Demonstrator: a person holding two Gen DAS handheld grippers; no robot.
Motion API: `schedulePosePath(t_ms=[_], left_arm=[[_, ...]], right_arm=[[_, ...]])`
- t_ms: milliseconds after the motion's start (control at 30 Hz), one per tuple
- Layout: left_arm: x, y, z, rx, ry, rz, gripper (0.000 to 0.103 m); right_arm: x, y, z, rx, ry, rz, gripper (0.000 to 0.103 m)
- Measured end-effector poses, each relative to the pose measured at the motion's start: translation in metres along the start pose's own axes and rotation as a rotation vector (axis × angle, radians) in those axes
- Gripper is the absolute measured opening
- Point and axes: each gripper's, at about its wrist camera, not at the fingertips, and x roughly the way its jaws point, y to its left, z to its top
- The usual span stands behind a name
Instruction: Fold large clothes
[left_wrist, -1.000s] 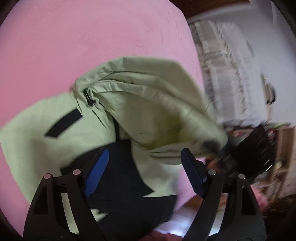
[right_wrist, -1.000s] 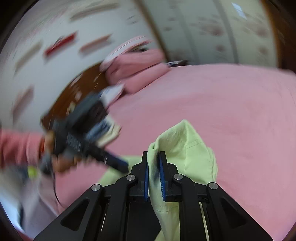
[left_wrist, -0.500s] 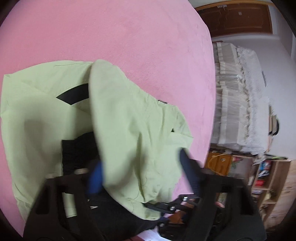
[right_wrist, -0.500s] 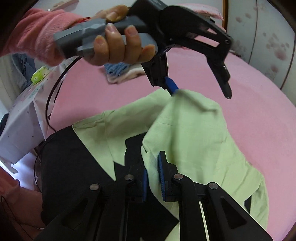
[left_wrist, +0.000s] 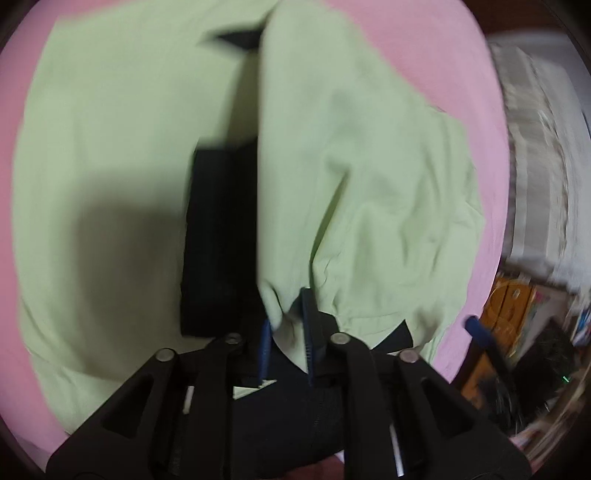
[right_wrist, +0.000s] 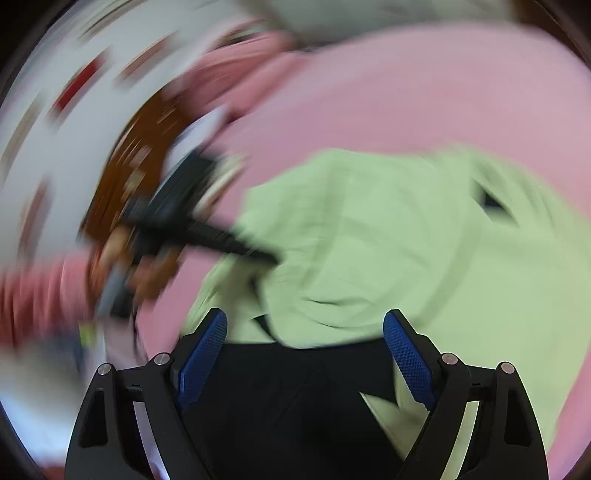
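A light green garment (left_wrist: 369, 192) with black panels (left_wrist: 221, 236) lies spread on the pink bed (left_wrist: 461, 66). One side is folded over the middle. My left gripper (left_wrist: 286, 332) points down at the folded flap's near edge. Its jaws are closing, and a bunch of green fabric is pinched between the blue pads (left_wrist: 308, 332). The right wrist view is blurred. There my right gripper (right_wrist: 306, 354) hangs over the garment's (right_wrist: 388, 258) black lower part; its jaws are opening wide with nothing between them. A hand in a pink sleeve (right_wrist: 37, 295) holds the left gripper (right_wrist: 258, 254) at the green fabric.
White and grey bedding or curtains (left_wrist: 535, 166) hang to the right of the bed. A cluttered shelf (left_wrist: 517, 306) stands at the lower right, past the bed's edge. A brown wooden headboard (right_wrist: 122, 173) and pink pillows (right_wrist: 236, 74) lie at the far end.
My left gripper has come down and its jaws have closed onto the green flap's edge. My right gripper has let go of the green fabric and stands wide open; the flap now lies across the garment.
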Motion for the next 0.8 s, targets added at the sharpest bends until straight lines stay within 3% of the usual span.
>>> schedulePosePath(t_ms=[33,100,167,233,267,333,400,433,533,667,733,767,800], left_arm=[[0.003,0.003,-0.003,-0.023,-0.004,-0.021,0.016],[0.005,0.007,-0.008,-0.046,-0.027,-0.036,0.016],[0.006,0.005,-0.011,-0.043,-0.043,-0.035,0.016],[0.003,0.007,-0.012,-0.031,-0.057,-0.032,0.016],[0.002,0.006,-0.014,-0.026,-0.062,-0.027,0.016],[-0.001,0.000,-0.018,-0.024,-0.075,-0.029,0.016],[-0.008,-0.003,-0.025,-0.019,-0.079,-0.043,0.015],[-0.015,-0.007,-0.026,-0.003,-0.085,-0.044,0.015],[-0.029,-0.019,-0.037,0.054,-0.136,-0.003,0.015],[-0.024,-0.028,-0.043,0.120,-0.152,0.092,0.015],[-0.011,-0.028,-0.044,0.121,-0.161,0.201,0.015],[-0.007,-0.025,-0.044,0.116,-0.169,0.286,0.015],[-0.008,-0.024,-0.045,0.113,-0.177,0.321,0.015]], right_arm=[[0.003,-0.017,-0.003,0.109,-0.007,-0.050,0.081],[0.012,-0.052,-0.008,0.319,-0.002,-0.080,0.059],[0.021,-0.077,-0.014,0.473,-0.034,-0.040,0.058],[0.030,-0.088,-0.015,0.543,-0.047,-0.019,0.054],[0.038,-0.092,-0.014,0.570,-0.024,-0.045,0.048],[0.055,-0.093,-0.009,0.600,0.043,-0.141,0.033],[0.065,-0.094,-0.004,0.631,0.045,-0.155,0.006],[0.068,-0.092,-0.002,0.643,0.043,-0.143,0.003],[0.063,-0.078,0.014,0.569,0.040,-0.225,0.003],[0.031,-0.069,0.022,0.534,-0.069,-0.291,0.003],[0.034,-0.074,0.017,0.530,-0.046,-0.293,0.003],[0.038,-0.076,0.015,0.525,-0.018,-0.325,0.005],[0.042,-0.077,0.012,0.518,0.015,-0.367,0.006]])
